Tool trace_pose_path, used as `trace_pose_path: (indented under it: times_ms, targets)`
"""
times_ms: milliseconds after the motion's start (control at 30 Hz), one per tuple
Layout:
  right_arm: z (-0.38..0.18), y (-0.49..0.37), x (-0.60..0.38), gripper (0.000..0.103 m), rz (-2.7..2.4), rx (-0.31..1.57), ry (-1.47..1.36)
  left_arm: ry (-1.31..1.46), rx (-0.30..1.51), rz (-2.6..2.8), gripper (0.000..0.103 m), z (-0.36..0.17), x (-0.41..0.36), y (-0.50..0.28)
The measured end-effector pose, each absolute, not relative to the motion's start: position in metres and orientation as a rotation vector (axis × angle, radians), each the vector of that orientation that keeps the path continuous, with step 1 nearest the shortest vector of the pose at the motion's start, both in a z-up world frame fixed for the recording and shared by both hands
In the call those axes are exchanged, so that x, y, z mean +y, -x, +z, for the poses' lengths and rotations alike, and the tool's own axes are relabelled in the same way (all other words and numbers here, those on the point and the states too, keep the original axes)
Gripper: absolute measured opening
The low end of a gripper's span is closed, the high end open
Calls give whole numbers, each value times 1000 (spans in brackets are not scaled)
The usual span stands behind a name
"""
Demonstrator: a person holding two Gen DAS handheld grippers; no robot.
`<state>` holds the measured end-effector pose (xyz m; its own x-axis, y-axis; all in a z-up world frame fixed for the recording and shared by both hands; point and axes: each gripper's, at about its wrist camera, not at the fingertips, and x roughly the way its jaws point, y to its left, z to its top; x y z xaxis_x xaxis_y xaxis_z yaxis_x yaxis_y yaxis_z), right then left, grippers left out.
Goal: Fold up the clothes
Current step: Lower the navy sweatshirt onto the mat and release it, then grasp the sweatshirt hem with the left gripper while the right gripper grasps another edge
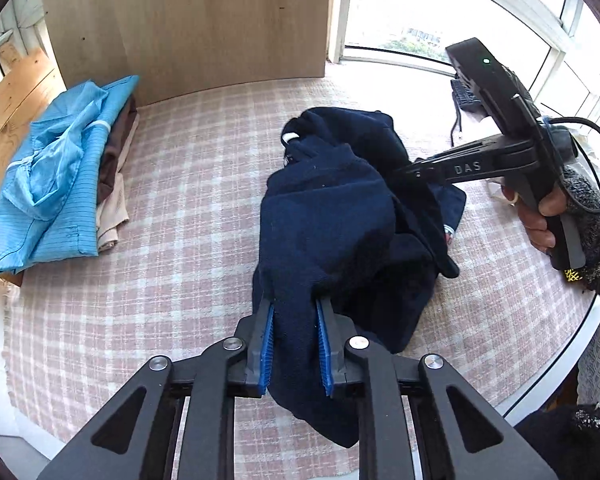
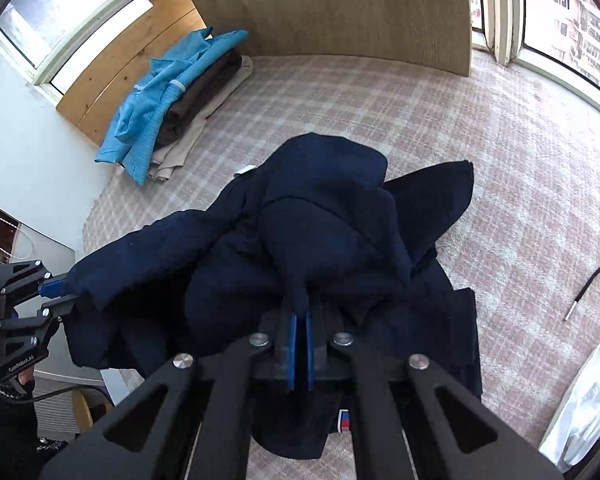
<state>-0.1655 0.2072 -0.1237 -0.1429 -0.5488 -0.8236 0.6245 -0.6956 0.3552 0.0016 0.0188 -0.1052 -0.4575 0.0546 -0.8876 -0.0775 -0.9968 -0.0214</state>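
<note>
A dark navy garment (image 1: 340,216) lies bunched on the pink checked cloth (image 1: 180,200) and is lifted at two spots. My left gripper (image 1: 296,312) is shut on a thick fold of it, blue pads pressed to both sides. My right gripper (image 2: 300,312) is shut on a thin pinch of the same garment (image 2: 320,216), pads nearly together. The right gripper (image 1: 400,172) also shows from the side in the left wrist view, its fingers buried in the cloth. The left gripper (image 2: 60,292) shows at the left edge of the right wrist view, holding a sleeve-like end.
A stack of folded clothes with a light blue shirt (image 1: 56,172) on top sits at the back left, also in the right wrist view (image 2: 168,100). A wooden panel (image 1: 220,20) stands behind. Black cords (image 2: 592,284) lie at the right. Windows surround the table.
</note>
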Motion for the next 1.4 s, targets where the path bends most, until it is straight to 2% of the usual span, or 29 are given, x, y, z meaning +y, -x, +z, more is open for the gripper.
trace_pose_path:
  times_ms: [233, 333, 467, 600, 633, 700, 767, 800, 833, 867, 900, 967, 1067, 1167, 1200, 1233, 1267, 1300, 1400]
  targets:
    - [-12, 114, 298, 3, -1978, -19, -1187, 1581, -13, 2768, 15, -76, -48, -20]
    - [5, 98, 334, 3, -1991, -80, -1227, 1586, 15, 2752, 15, -69, -59, -16]
    - [-57, 122, 356, 3, -2156, 59, -1452, 1596, 63, 2721, 15, -63, -71, -8]
    - [-123, 147, 375, 6, -2312, 246, -1685, 1635, 169, 2609, 15, -94, -57, 23]
    - [-129, 146, 379, 6, -2332, 261, -1702, 1641, 193, 2574, 15, -102, -50, 29]
    - [-124, 131, 381, 7, -2332, 271, -1614, 1582, 311, 2500, 23, -107, -29, 23]
    - [-129, 126, 366, 16, -2294, 328, -1569, 1509, 434, 2429, 48, -109, -8, 9]
    - [-132, 125, 358, 22, -2272, 360, -1553, 1485, 483, 2395, 53, -112, 0, 3]
    - [-136, 123, 349, 42, -2249, 392, -1537, 1461, 531, 2361, 53, -115, 8, -2]
    - [-139, 122, 340, 55, -2227, 423, -1520, 1452, 578, 2331, 53, -120, 16, -4]
    - [-143, 120, 332, 55, -2203, 454, -1504, 1458, 606, 2315, 53, -127, 21, -1]
    - [-150, 117, 314, 55, -2157, 514, -1470, 1478, 647, 2293, 51, -141, 29, 9]
    - [-161, 113, 288, 55, -2084, 601, -1418, 1505, 561, 2199, 51, -160, 38, 22]
    - [-171, 108, 262, 53, -2010, 684, -1365, 1541, 632, 2135, 51, -182, 45, 26]
    - [-175, 107, 254, 47, -1985, 710, -1347, 1556, 652, 2125, 44, -187, 47, 29]
    - [-173, 112, 253, 18, -1957, 669, -1357, 1581, 641, 2114, 37, -190, 46, 32]
    - [-166, 122, 257, 5, -1938, 593, -1379, 1605, 602, 2100, 26, -189, 42, 37]
    - [-157, 134, 261, 5, -1933, 527, -1392, 1613, 564, 2092, 19, -186, 38, 41]
    - [-135, 182, 274, 5, -2007, 367, -1394, 1612, 489, 2110, 13, -170, 21, 60]
